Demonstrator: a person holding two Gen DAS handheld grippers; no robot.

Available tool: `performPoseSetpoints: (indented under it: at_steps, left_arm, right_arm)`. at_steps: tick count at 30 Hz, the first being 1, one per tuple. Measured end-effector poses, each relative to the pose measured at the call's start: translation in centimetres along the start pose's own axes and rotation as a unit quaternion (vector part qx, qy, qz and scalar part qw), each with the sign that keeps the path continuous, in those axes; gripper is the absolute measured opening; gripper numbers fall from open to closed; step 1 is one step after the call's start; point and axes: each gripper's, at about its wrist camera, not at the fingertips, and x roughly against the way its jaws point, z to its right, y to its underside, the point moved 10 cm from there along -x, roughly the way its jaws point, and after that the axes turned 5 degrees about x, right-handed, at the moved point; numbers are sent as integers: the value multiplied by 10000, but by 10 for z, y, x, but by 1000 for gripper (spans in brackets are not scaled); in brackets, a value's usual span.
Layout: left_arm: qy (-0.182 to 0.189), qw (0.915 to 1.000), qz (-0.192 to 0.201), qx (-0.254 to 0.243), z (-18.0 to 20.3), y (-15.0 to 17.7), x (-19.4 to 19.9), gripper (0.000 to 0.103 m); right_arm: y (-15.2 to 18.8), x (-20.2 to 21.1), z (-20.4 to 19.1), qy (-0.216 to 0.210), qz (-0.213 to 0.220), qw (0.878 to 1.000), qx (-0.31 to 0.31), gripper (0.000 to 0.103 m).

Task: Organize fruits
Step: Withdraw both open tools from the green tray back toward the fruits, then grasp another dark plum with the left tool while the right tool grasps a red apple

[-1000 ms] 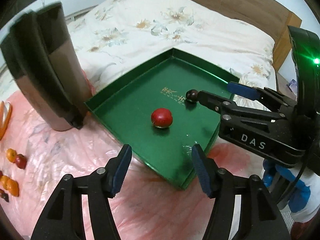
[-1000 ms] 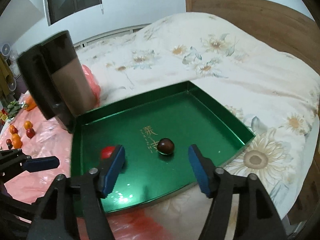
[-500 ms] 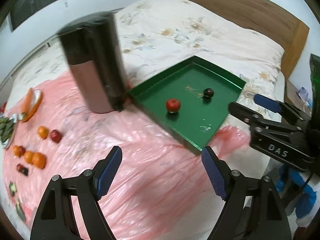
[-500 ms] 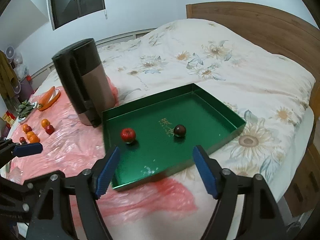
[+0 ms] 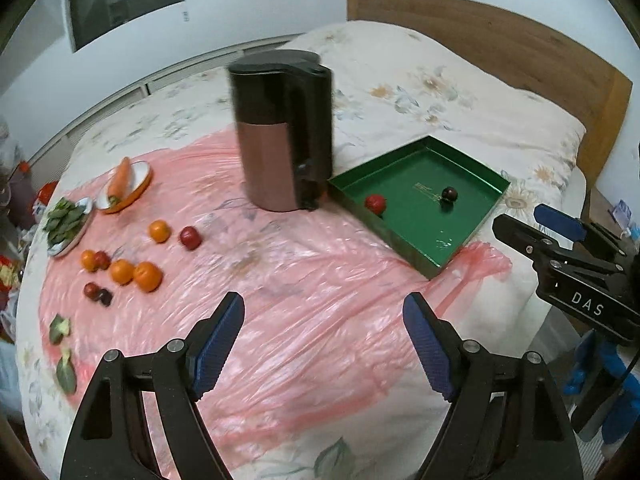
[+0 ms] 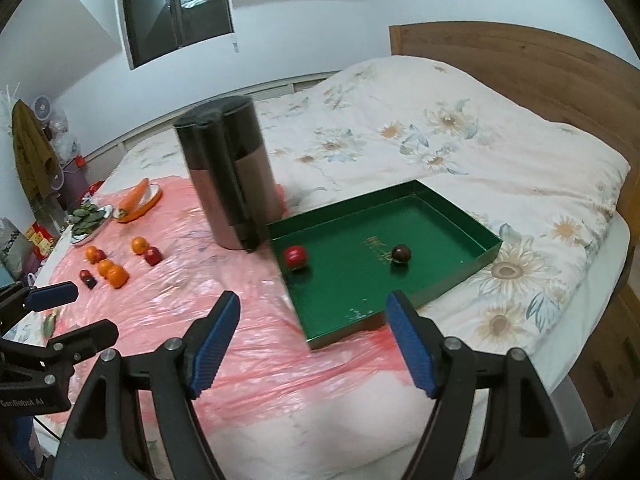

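While both jaws sit spread and empty, left gripper and right gripper hover over pink sheet; green tray holds red fruit and dark fruit.

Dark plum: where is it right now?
The dark plum sits inside the green tray, right of the red apple in the right wrist view, beside the gold lettering. Neither tool touches it.
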Motion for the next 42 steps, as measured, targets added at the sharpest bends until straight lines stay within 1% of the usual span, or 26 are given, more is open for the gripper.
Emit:
performPoseSetpoints:
  at_steps: [5,9,13,19,26,30,35,39,42]
  left_arm:
    - [-108,9997,162,176,-26,14,24,77]
    - [-141,9988,289,357,-47,28,41,77]
    - [-184,9975,319,606,-71,47,53,77]
    - [-325,9940,310,995,-109,76,64,77]
    - [-542,9883,358,1380,-154,98,75,77]
    - [-671,9842,411,1587,-179,105,79,76]
    - [-845,9783,365,1855,-208,118,76,76]
    - [-1019,9707,347,2147,-234,123,74,76]
    - [-1089,9651,358,2356,-250,120,69,76]
  right_arm:
    - [1,17,-25,-82,90,9998,129,103]
    - [3,25,-49,-236,150,9993,266,103]
    - [7,29,-69,-370,131,9987,336,103]
    - [13,39,-109,-615,131,9954,724,103]
    - [14,47,-142,-859,172,9912,995,103]
    - [12,41,-155,-993,182,9898,1001,103]
    - [18,24,-170,-1199,136,9879,976,103]
    - [23,5,-183,-1374,29,9854,1005,103]
    - [25,-7,-194,-1496,-40,9830,1060,103]
